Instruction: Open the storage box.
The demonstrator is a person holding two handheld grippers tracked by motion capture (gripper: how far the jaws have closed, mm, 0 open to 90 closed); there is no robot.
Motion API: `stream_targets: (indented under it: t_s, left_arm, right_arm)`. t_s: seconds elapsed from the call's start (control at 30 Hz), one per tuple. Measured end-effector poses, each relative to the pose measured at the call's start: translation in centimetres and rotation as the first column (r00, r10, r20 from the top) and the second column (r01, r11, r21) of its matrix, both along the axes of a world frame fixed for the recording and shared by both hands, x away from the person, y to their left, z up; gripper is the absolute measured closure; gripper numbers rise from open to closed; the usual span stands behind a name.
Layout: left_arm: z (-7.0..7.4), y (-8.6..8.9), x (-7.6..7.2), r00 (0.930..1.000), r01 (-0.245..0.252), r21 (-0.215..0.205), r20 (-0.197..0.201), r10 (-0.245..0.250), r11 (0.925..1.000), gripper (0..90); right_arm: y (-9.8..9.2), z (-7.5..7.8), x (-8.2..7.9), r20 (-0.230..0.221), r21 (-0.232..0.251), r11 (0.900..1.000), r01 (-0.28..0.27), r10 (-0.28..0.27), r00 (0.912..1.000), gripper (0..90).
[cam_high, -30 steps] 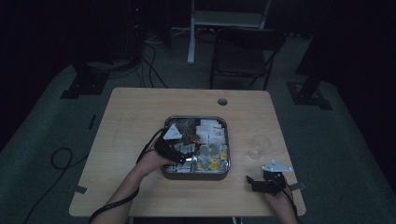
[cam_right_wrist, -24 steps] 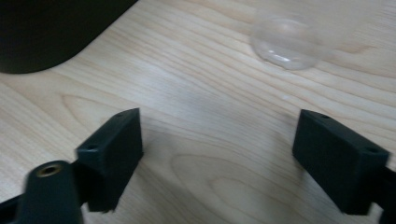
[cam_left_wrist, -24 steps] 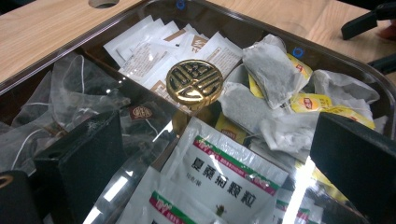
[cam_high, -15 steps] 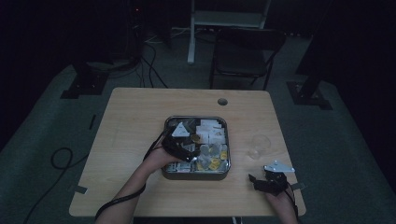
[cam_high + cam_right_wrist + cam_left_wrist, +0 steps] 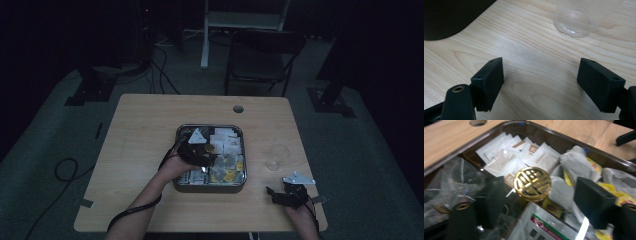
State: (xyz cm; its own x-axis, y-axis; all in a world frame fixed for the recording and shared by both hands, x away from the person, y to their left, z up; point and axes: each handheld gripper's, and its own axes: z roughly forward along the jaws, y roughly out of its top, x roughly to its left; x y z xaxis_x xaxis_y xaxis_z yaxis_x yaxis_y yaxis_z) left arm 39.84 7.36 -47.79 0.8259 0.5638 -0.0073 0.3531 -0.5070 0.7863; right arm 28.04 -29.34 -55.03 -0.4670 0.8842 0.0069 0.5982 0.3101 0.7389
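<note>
Gold knob (image 5: 532, 184) sits between the left gripper's (image 5: 541, 200) closing jaws, untouched; right gripper's (image 5: 540, 82) jaws gape short of the cup (image 5: 580, 18).

One tray (image 5: 210, 187), one gold knob (image 5: 532, 183), one clear cup (image 5: 278, 156) (upright), two grippers.

No text can be read with certainty. Blurred print is seen on a green-and-red-striped packet (image 5: 541, 227) in the tray (image 5: 599, 155). An ornamental sign is borne by the gold knob (image 5: 532, 183).
</note>
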Motion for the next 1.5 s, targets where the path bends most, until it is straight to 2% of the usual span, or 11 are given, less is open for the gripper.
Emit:
stream_targets:
  t_s: [0.03,0.2,0.37,0.5,0.73,0.9,1.17,1.4,1.5]
  left_arm:
    - [0.0,-0.1,0.1,1.0,-0.002,0.001,-0.004,0.002,1.0,36.4]
    - [-0.1,-0.7,0.3,0.9999,-0.014,0.029,-0.008,0.014,0.9995,39.9]
    - [-0.1,-1.0,0.3,0.9996,-0.026,0.052,0.008,0.025,0.9983,53.6]
    - [-0.2,-1.2,0.3,0.999,-0.039,0.065,0.025,0.037,0.9971,58.6]
    - [-0.2,-1.3,0.1,0.9979,-0.059,0.065,0.032,0.057,0.9961,59.6]
    - [-0.1,-1.2,0.2,0.998,-0.061,0.058,0.015,0.061,0.9964,59.7]
    - [0.0,-1.3,0.1,0.9978,-0.066,0.058,0.012,0.065,0.9962,59.8]
    - [0.9,-1.1,0.0,0.9976,-0.069,0.045,0.007,0.069,0.9966,59.9]
    - [1.5,-1.0,-0.1,0.9976,-0.067,0.04,0.019,0.067,0.9969,59.9]
  right_arm:
    - [0.0,0.0,0.0,0.0,0.001,1.0,0.002,-0.002,1.0,21.0]
    - [0.0,0.0,0.0,0.0,0.0,1.0,0.002,-0.002,1.0,21.0]
    - [0.0,0.0,0.0,0.0,0.0,1.0,0.002,-0.002,1.0,21.0]
    - [0.0,0.0,0.0,0.0,0.001,1.0,0.002,-0.002,1.0,21.0]
    - [0.0,0.0,0.0,-0.001,0.001,1.0,0.003,-0.003,1.0,21.0]
    - [0.0,0.0,0.0,-0.001,0.001,1.0,0.003,-0.003,1.0,21.0]
    - [0.0,0.0,0.0,-0.001,0.001,1.0,0.003,-0.003,1.0,21.0]
    - [0.0,0.0,0.0,-0.001,0.001,1.0,0.003,-0.003,1.0,21.0]
    - [0.0,0.0,0.0,-0.001,0.001,1.0,0.003,-0.003,1.0,21.0]
